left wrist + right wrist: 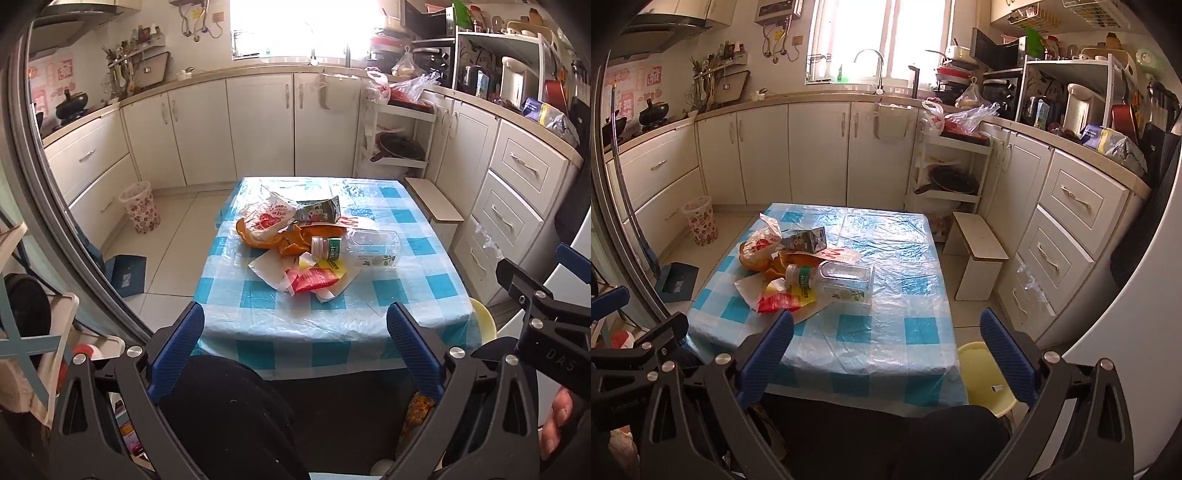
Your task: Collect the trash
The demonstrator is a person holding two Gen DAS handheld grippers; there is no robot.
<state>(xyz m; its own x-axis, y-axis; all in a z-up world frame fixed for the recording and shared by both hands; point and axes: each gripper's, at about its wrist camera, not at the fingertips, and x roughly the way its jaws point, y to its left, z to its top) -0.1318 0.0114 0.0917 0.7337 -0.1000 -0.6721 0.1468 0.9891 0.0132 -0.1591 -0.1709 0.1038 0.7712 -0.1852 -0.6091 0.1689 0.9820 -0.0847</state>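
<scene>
We see a home kitchen: white cabinets [816, 147], a sink faucet [870, 66] under the window, cookware-crowded shelves [1067, 92].

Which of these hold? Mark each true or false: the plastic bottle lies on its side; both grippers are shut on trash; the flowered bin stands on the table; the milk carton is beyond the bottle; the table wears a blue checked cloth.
1. The plastic bottle lies on its side. True.
2. Both grippers are shut on trash. False: the left gripper and right gripper are open, with nothing between their fingers.
3. The flowered bin stands on the table. False: it stands on the floor by the cabinets.
4. The milk carton is beyond the bottle. True.
5. The table wears a blue checked cloth. True.
</scene>
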